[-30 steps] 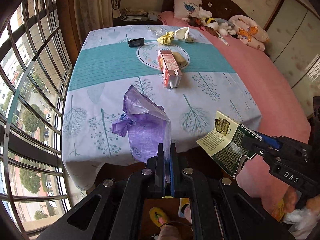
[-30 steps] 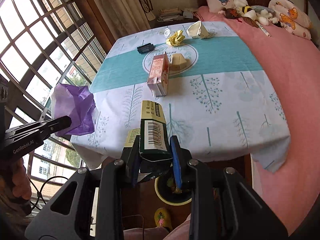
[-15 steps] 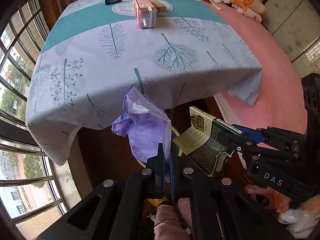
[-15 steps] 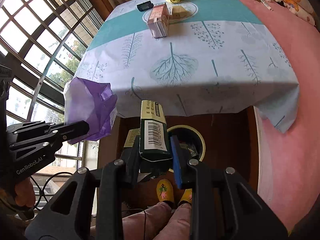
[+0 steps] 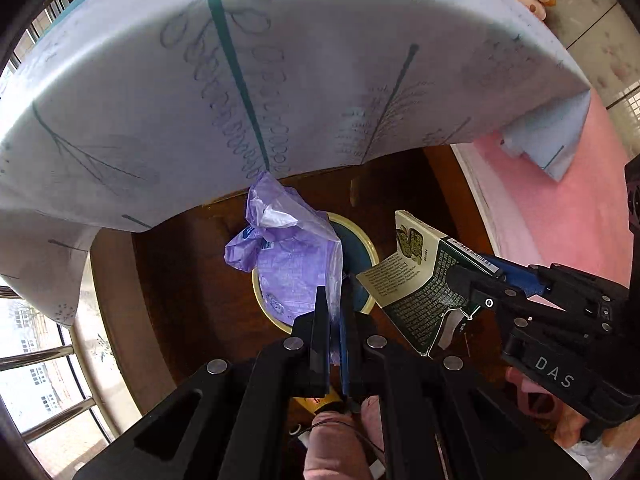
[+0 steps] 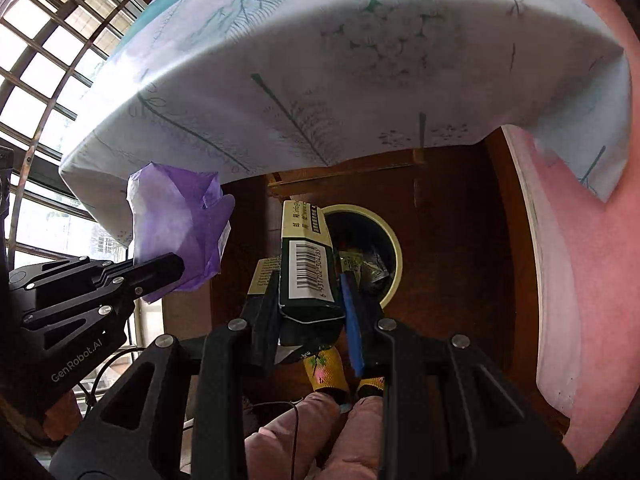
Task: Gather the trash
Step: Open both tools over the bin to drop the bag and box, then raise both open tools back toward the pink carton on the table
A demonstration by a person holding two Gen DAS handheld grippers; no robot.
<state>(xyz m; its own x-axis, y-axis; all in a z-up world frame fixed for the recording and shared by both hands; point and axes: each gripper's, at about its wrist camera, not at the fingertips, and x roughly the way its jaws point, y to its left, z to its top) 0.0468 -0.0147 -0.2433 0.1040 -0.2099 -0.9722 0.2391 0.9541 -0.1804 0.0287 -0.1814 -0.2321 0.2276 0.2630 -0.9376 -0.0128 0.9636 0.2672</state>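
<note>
Right tongs (image 6: 310,300) clamped on a dark green carton (image 6: 306,268) with barcode up, yellow-rimmed bin (image 6: 394,248) just beyond on the dark floor, left tongs (image 6: 176,268) at left pinching a purple plastic bag (image 6: 176,220), tree-print tablecloth (image 6: 320,72) overhanging the counter far above, pink bedspread (image 6: 592,260) right

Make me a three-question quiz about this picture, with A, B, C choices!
1. Where is the bin?
A. On the bed
B. On the floor under the table's edge
C. On the windowsill

2. What colour is the bag in the left tongs?
A. Purple
B. Yellow
C. Red

3. What are the right tongs doing?
A. Hanging open and empty
B. Resting on the tablecloth
C. Squeezing a dark green box

Answers: 1 B, the round bin stands on the wooden floor below the tablecloth. 2 A, the crumpled plastic is purple. 3 C, the box with a barcode sits clamped between the tongs.
</note>
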